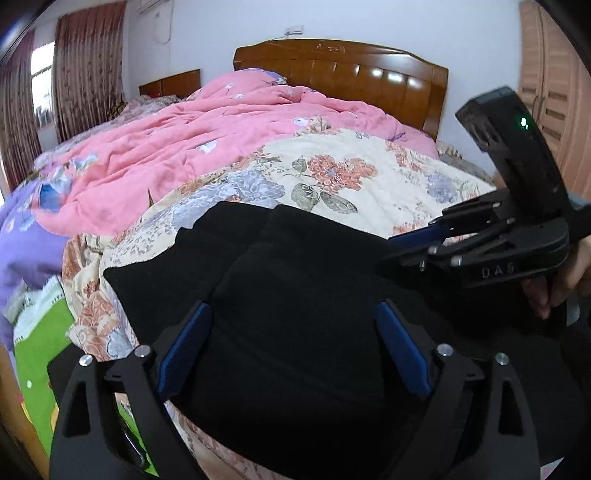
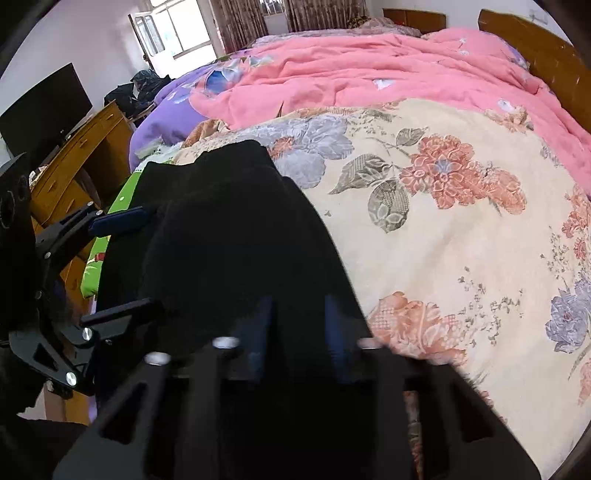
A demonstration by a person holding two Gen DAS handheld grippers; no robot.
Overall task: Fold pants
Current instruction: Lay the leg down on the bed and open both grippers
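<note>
Left wrist view: black pants lie bunched, creased lengthwise.

We see a bedroom with pale walls. A bed with a glossy wooden headboard is covered by a cream floral quilt near us and a rumpled pink quilt beyond it. Far left, patterned curtains frame a bright window. A wooden dresser carries a dark monitor; a wooden wardrobe stands right.

The right gripper is motion-blurred, its blue pads smeared. The black pants run past the lower frame edge.
</note>
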